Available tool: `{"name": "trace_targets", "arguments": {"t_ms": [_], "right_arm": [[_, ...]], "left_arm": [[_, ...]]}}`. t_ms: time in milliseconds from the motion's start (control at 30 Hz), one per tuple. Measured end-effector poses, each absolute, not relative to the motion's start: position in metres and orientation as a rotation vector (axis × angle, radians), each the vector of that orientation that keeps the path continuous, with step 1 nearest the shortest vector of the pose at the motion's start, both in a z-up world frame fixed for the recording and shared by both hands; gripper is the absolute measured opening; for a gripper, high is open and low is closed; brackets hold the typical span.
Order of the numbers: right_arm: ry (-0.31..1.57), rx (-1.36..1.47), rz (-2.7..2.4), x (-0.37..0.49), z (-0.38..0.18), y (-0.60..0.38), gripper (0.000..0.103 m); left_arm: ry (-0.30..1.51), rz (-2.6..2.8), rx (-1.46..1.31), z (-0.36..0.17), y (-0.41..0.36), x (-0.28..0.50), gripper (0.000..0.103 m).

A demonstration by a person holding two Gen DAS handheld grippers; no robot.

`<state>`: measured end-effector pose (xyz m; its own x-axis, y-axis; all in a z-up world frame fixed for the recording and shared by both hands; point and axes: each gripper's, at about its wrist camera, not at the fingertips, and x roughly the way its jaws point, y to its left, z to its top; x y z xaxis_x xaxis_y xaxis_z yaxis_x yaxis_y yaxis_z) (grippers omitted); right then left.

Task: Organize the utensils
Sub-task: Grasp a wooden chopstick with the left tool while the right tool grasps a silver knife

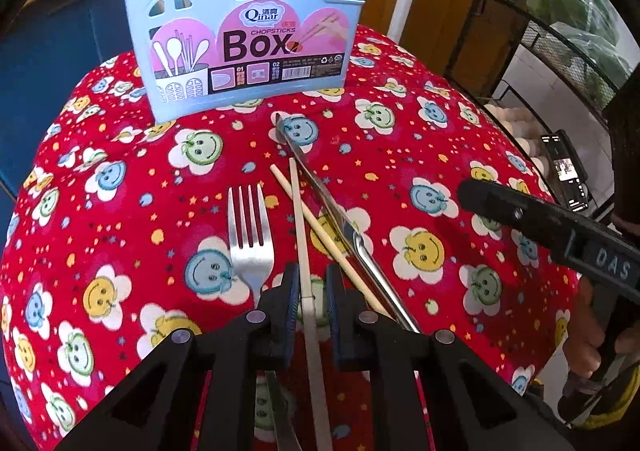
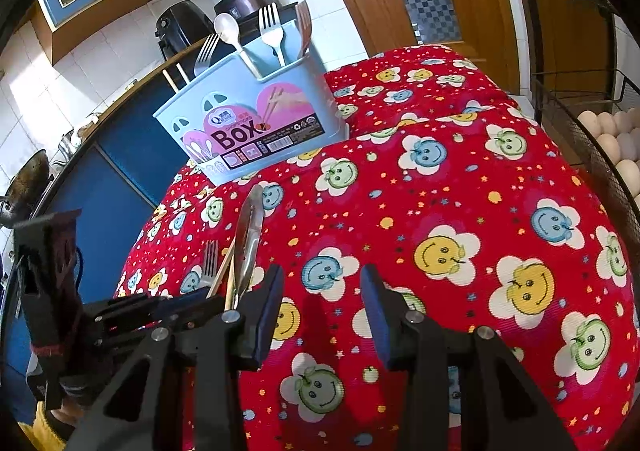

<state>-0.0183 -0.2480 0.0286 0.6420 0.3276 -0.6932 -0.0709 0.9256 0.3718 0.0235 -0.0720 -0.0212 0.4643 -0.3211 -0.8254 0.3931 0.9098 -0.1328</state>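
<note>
A light blue chopsticks box (image 1: 240,47) (image 2: 256,123) stands at the far edge of the red smiley cloth (image 1: 420,155), with forks, a spoon and chopsticks upright in it. On the cloth lie a steel fork (image 1: 250,243), a table knife (image 1: 320,195) and two pale chopsticks, crossed. My left gripper (image 1: 313,291) straddles the straighter chopstick (image 1: 301,227). Its jaws stand narrow, with a small gap still showing beside the stick. My right gripper (image 2: 322,291) hovers open over bare cloth to the right, nothing between its fingers.
A black wire rack (image 2: 568,103) holding eggs (image 2: 616,139) borders the cloth on the right, with a phone (image 1: 568,171) beside it. Blue cabinets and a counter with appliances lie behind the box. A wooden door stands at the back right.
</note>
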Motion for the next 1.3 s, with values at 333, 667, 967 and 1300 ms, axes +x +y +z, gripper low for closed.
{"name": "trace_targets", "arguments": {"t_ms": [333, 667, 967, 1300], "right_arm": [[0.861, 0.299, 0.262, -0.015, 0.029, -0.235, 0.043], [0.901, 0.259, 0.324, 0.001, 0.029, -0.204, 0.043], [0.976, 0.274, 0.355, 0.029, 0.016, -0.186, 0.043], [1.015, 0.250, 0.392, 0.048, 0.005, -0.167, 0.024]], "left_arm": [[0.983, -0.434, -0.046, -0.019, -0.056, 0.032, 0.004], [0.899, -0.376, -0.201, 0.001, -0.012, 0.033, 0.004], [0.891, -0.313, -0.252, -0.002, 0.017, 0.040, 0.004], [0.896, -0.310, -0.270, -0.011, 0.026, 0.043, 0.004]]}}
